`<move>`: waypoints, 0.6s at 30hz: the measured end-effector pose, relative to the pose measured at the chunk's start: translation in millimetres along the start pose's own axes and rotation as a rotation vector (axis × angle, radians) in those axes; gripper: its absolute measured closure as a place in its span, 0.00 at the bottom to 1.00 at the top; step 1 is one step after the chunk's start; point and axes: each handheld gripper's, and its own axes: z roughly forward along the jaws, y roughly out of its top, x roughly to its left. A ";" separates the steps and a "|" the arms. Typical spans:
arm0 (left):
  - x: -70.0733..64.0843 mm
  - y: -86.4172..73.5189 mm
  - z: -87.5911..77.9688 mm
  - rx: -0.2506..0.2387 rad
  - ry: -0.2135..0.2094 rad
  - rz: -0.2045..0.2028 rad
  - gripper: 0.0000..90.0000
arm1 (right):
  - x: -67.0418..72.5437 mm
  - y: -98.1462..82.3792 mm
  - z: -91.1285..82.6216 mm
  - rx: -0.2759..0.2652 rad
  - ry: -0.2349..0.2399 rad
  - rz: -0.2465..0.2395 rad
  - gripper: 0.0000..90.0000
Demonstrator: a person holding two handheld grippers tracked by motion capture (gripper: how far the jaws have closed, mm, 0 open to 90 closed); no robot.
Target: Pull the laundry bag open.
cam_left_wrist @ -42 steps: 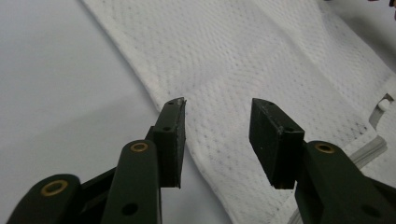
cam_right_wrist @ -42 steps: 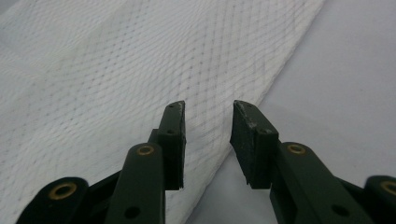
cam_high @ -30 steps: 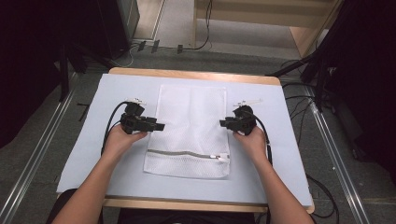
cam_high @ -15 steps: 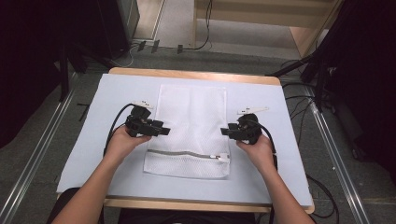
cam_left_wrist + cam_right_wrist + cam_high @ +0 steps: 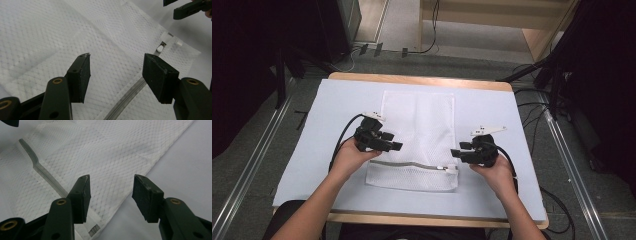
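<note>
White mesh laundry bag (image 5: pixel 417 135) lies flat mid-surface (image 5: pixel 312 125), its grey zipper (image 5: pixel 412 164) closed, pull (image 5: pixel 445 169) at the bag's right edge. Left hand-held gripper (image 5: pixel 393 145) hovers at the bag's left side, right hand-held gripper (image 5: pixel 457 152) near the pull; both gape, holding nothing. Nothing looks started: the bag is ungrasped, unopened.

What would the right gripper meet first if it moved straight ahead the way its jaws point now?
Probably the mesh bag. The right gripper is open and aimed across the bag's edge near the zipper end, so the bag's white mesh lies first in line. Depth is unclear; one jaw may meet the mat beside it.
</note>
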 end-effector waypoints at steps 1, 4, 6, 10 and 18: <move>-1.8 0.8 1.3 0.000 -0.004 0.002 0.45 | 0.8 -1.0 -0.8 0.002 0.005 0.004 0.56; -7.8 3.2 5.2 0.010 -0.001 0.010 0.46 | 1.4 -2.9 -3.4 0.013 0.007 0.018 0.59; -12.2 4.2 7.8 0.014 -0.005 0.010 0.47 | 1.2 -3.3 -6.2 0.005 0.003 0.020 0.61; -19.5 7.0 14.4 0.012 -0.028 0.024 0.49 | 3.2 -5.9 -9.2 -0.001 -0.004 0.028 0.64; -31.7 11.7 29.7 0.022 -0.085 0.026 0.64 | 9.5 -12.6 -7.2 0.033 0.014 0.014 0.72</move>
